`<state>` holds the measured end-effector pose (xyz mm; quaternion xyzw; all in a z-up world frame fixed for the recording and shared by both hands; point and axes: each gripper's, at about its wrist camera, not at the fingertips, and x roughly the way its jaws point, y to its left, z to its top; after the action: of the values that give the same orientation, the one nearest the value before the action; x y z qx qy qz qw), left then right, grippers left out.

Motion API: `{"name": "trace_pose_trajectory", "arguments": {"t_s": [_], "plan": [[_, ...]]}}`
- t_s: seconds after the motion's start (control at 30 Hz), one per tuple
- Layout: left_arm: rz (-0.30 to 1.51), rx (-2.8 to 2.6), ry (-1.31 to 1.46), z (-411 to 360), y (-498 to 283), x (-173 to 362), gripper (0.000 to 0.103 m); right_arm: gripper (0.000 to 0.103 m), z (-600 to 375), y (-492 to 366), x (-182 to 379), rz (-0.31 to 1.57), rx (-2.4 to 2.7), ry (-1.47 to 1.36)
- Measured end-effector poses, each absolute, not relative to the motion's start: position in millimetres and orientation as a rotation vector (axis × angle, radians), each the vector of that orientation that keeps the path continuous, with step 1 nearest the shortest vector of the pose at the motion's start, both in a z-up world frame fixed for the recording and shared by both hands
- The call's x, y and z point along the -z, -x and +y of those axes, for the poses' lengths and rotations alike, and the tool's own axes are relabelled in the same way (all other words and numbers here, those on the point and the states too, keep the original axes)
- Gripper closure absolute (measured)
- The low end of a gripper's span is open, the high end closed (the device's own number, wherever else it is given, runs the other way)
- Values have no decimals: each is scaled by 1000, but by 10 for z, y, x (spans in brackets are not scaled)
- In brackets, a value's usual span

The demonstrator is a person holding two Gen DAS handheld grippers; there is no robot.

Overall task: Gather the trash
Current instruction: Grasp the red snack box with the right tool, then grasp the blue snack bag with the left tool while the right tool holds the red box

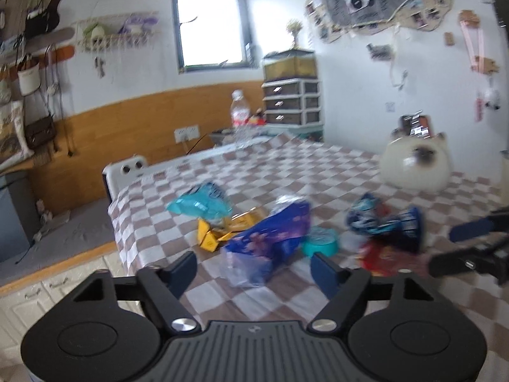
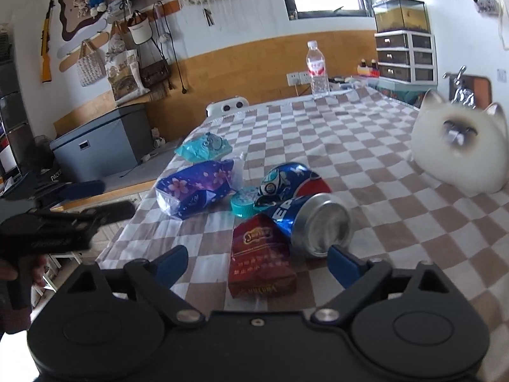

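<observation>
Trash lies on the checked tablecloth point(image 1: 318, 175). In the left wrist view a blue-purple wrapper point(image 1: 270, 238) sits just ahead of my left gripper point(image 1: 254, 272). That gripper is open, and the wrapper's clear end reaches between its fingers without touching the pads. Around it lie a teal wrapper point(image 1: 203, 203), a yellow wrapper point(image 1: 210, 235), a teal cap point(image 1: 319, 240) and a crushed blue can point(image 1: 388, 222). In the right wrist view my right gripper point(image 2: 259, 264) is open around a red pack point(image 2: 261, 261), pads apart from it. The can point(image 2: 305, 210) lies just beyond.
A white cat-shaped jar point(image 2: 458, 146) stands at the right of the table. A water bottle point(image 2: 318, 67) stands at the far edge, with a white device point(image 2: 227, 106) to its left. The table's left edge drops to the floor, where a grey box point(image 2: 105, 140) sits.
</observation>
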<state>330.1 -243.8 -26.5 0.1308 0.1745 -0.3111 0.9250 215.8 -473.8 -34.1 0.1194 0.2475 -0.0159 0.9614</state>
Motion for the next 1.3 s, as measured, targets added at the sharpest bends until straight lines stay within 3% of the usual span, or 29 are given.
{"name": "trace_pose_trajectory", "arguments": {"t_s": [0.23,0.3,0.37,0.47,0.5,0.6,1.17,1.3], "plan": [[418,638,-273,-2598,-3689,438,34,13,-4687,-2350,538,559,52,-218],[433,634,-283,-2670,-3773,463,49,16,-4692,-2373,567,546,53,-231],[458,624,-276,-2720,-3834,480,56,20,-4693,-2399,597,538,61,-235],[482,604,-240,-2735,-3851,472,61,36,-4694,-2443,623,567,59,-238],[485,603,-234,-2727,-3837,464,74,43,-4689,-2447,617,570,58,-238],[491,588,-236,-2675,-3728,438,79,46,-4663,-2410,608,575,54,-212],[570,759,-335,-2150,-2154,260,84,47,-4365,-1424,461,550,-40,-154],[539,803,-407,-2130,-1860,168,77,47,-4321,-1238,420,552,-60,-157]]}}
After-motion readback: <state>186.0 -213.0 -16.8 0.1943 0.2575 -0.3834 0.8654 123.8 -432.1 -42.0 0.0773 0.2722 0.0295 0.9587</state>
